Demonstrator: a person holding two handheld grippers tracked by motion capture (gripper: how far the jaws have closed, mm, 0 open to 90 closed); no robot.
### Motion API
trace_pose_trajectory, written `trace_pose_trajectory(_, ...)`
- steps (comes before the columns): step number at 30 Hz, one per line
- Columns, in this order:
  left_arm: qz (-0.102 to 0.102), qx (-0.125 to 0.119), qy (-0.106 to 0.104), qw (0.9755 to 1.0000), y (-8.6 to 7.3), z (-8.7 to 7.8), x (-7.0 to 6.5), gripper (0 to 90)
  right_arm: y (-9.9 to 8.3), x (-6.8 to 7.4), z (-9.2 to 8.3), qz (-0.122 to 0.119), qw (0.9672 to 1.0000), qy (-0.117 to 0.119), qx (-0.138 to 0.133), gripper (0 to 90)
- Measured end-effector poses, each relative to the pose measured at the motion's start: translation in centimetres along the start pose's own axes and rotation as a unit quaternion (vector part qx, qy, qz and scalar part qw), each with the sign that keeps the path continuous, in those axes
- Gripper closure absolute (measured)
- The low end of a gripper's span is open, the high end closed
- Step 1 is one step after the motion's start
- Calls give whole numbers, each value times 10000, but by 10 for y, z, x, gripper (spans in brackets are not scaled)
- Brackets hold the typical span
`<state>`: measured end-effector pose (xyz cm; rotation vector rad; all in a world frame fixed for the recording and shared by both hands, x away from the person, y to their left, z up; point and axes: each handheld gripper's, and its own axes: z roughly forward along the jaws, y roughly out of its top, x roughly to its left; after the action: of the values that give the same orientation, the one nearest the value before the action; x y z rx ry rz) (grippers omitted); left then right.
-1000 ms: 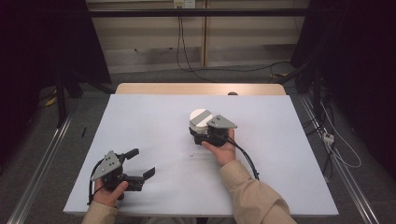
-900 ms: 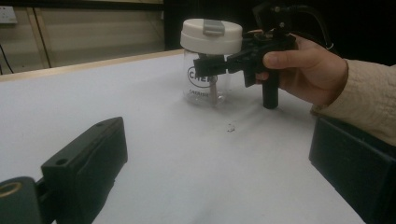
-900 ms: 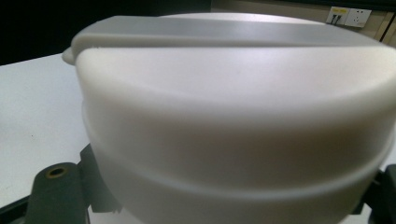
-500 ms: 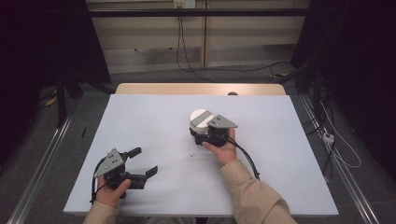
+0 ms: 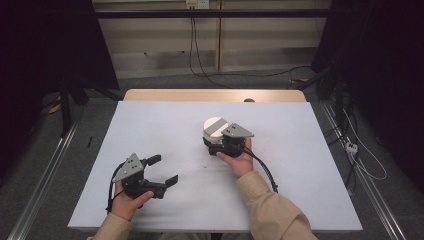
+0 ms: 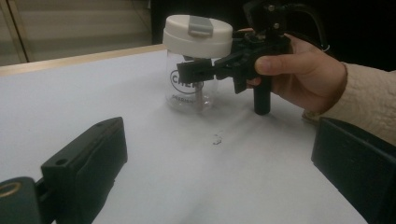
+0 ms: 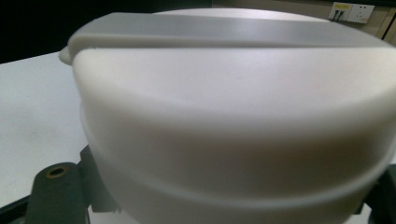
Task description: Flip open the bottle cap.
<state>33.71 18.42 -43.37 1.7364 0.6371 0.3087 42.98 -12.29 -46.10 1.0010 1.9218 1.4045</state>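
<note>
A clear jar (image 6: pixel 194 88) with printed lettering and a white lid (image 5: pixel 215 125) stands upright near the table's middle. My right gripper (image 5: pixel 212 140) comes at it from the near side. Its jaws sit on either side of the glass just under the lid, shut on the jar (image 7: pixel 233 116). One of its fingers (image 7: pixel 56 186) shows at the lid's lower left. My left gripper (image 5: pixel 164 169) hovers low over the front left of the table. It is open with nothing between its fingers (image 6: pixel 88 158), and it points toward the jar.
The white table top (image 5: pixel 300 150) has a wooden strip (image 5: pixel 215 95) along its far edge. A tiny speck (image 5: pixel 205 165) lies between the grippers. Metal rails (image 5: pixel 45 180) run along both sides of the table, and cables (image 5: pixel 360 160) lie on the floor at right.
The left gripper has crept slightly forward and to the right. The right gripper and the jar have stayed where they were.
</note>
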Motion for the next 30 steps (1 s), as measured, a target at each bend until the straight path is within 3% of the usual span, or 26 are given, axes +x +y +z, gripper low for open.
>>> trace_pose_trajectory(3, 51, 26, 14, 10000, 2, 4, 0, 34, 0, 0, 0, 13, 10000, -6, 2, 186)
trace_pose_trajectory(8, -66, 29, 62, 10000, 6, 11, 2, 34, 0, -1, 1, 29, 10000, 1, 2, 186)
trace_pose_trajectory(22, -217, 41, -141, 9997, 29, 43, 1, 54, 0, 0, 0, 20, 10000, -17, 13, 186)
trace_pose_trajectory(30, -210, 124, -21, 9997, 38, 54, 3, 109, -1, -1, 1, 46, 10000, -4, 11, 186)
